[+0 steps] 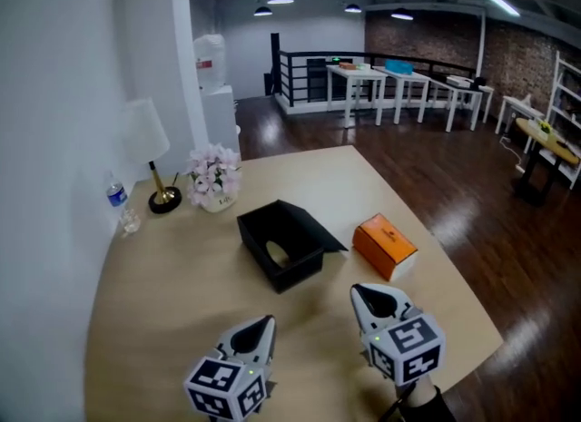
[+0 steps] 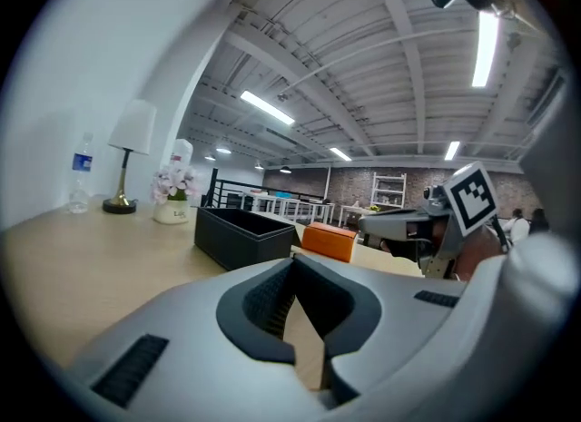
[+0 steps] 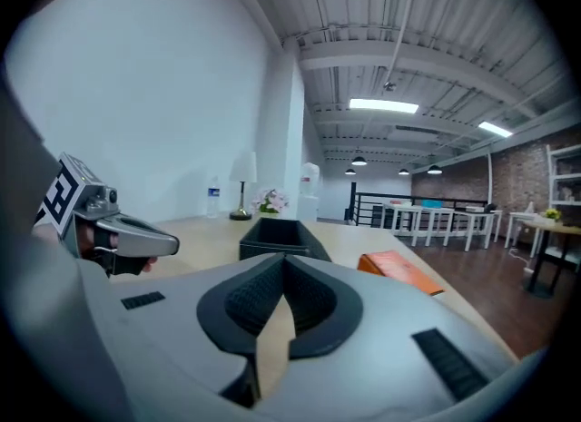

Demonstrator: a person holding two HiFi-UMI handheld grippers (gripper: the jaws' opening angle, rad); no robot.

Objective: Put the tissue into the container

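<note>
Jaws on both tools are clenched with nothing between them. The left gripper (image 2: pixel 292 266) has its ribbed pads meeting at the tips, and only bare table shows through the slot below them. The right gripper (image 3: pixel 283 264) looks the same, closed tip to tip and empty.

Both grippers hover low over the near edge of the table (image 1: pixel 163 275), side by side, apart from each other and pointing away from the person toward the 2 task items.

The orange tissue box (image 1: pixel 385 245) lies flat on the table, ahead of the right gripper and near it, with no jaw touching it. The black container (image 1: pixel 281 243) sits just to its left, close but not touching. It is open at the top, with 1 flap (image 1: pixel 318 230) folded out toward the orange box. A pale oval shows low inside the container; I cannot tell whether it is an opening or something lying in it.

Farther back by the wall stand a lamp (image 1: pixel 150 139), a pot of flowers (image 1: pixel 214 175) and a water bottle (image 1: pixel 117 195), none of them in the way.

My judgement is that the task is at its start. Nothing is grasped, the tissue box is outside the container, and the container is ready to receive it. Everything is left to do: open a gripper, most likely the right one as the nearer, take the orange box, carry it over the open top and let it go inside.
</note>
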